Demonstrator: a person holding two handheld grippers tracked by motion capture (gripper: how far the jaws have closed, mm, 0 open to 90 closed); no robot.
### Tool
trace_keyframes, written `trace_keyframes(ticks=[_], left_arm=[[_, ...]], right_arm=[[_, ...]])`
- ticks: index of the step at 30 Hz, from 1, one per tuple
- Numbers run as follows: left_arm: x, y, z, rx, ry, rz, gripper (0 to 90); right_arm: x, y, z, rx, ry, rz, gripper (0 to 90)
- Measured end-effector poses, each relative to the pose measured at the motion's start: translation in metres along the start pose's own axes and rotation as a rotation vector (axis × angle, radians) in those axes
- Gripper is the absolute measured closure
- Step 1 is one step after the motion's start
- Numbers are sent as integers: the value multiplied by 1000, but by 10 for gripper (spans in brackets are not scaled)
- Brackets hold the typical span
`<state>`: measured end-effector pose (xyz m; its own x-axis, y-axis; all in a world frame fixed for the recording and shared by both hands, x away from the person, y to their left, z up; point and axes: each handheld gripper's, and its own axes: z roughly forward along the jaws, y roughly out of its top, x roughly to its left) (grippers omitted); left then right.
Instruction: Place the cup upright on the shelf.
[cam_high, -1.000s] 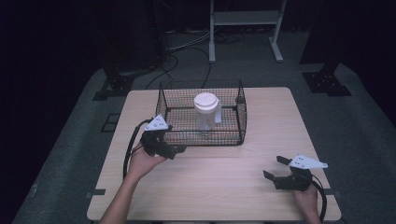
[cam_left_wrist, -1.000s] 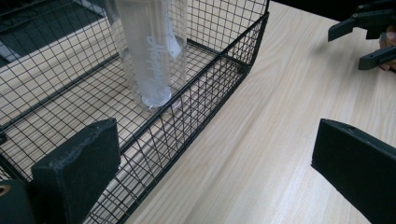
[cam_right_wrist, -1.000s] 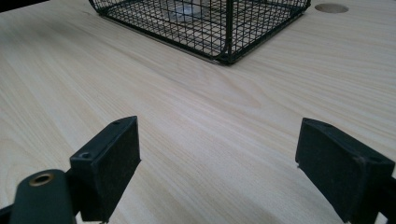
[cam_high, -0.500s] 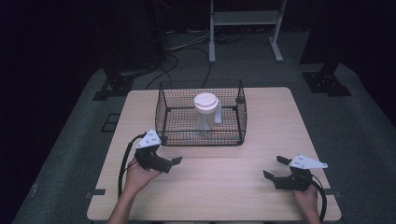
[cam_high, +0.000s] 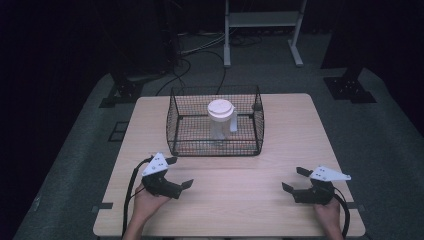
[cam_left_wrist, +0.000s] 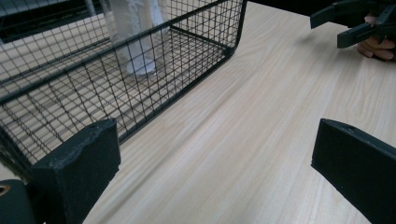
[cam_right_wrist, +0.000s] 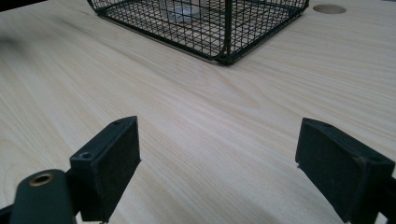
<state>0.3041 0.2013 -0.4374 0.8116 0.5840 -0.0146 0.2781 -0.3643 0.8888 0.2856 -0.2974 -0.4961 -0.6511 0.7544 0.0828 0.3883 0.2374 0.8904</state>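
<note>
A black wire basket (cam_high: 215, 146) stands at the back middle of the wooden table (cam_high: 240, 205). Inside it stands upright a clear jug with a white lid (cam_high: 220, 118). My left gripper (cam_high: 181, 172) is open at the front left, a little in front of the basket's left corner, nothing between its jaws. In the left gripper view my left gripper (cam_left_wrist: 217, 144) looks past the basket (cam_left_wrist: 116, 88) and the jug (cam_left_wrist: 135, 42). At the front right my right gripper (cam_high: 292, 178) is open and empty. From my right gripper (cam_right_wrist: 219, 154), the basket (cam_right_wrist: 219, 32) lies ahead.
A round hole (cam_right_wrist: 329, 8) is in the tabletop beyond the basket. On the dark floor behind the table are a white metal stand (cam_high: 262, 22), cables (cam_high: 200, 50) and black stand bases (cam_high: 120, 92) (cam_high: 350, 87). The other gripper (cam_left_wrist: 355, 21) appears far off in the left gripper view.
My left gripper has drawn back from the basket's front left corner toward the table's front edge and turned to the right. The right gripper, basket and jug have stayed put.
</note>
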Motion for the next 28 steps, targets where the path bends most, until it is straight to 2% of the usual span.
trace_keyframes(ticks=[5,7,12,17,22,24,28], left_arm=[[-3,-9,-2,18,3,0,3],[-5,-11,-3,11,-21,-8,3],[-9,-17,-5,35,-12,2,3],[-9,-31,-7,39,-21,-14,3],[-4,-40,-12,8,-11,-45,3],[-2,-41,-13,-13,-21,-70,3],[0,-42,-11,-28,-38,-88,3]], right_arm=[[0,0,0,0,-1,0,129],[0,0,0,0,-1,0,129],[0,0,0,0,-1,0,128],[0,0,0,0,-1,-1,129],[0,0,0,-1,0,-5,129],[0,0,0,-1,1,-9,128],[0,0,0,-3,0,-5,129]])
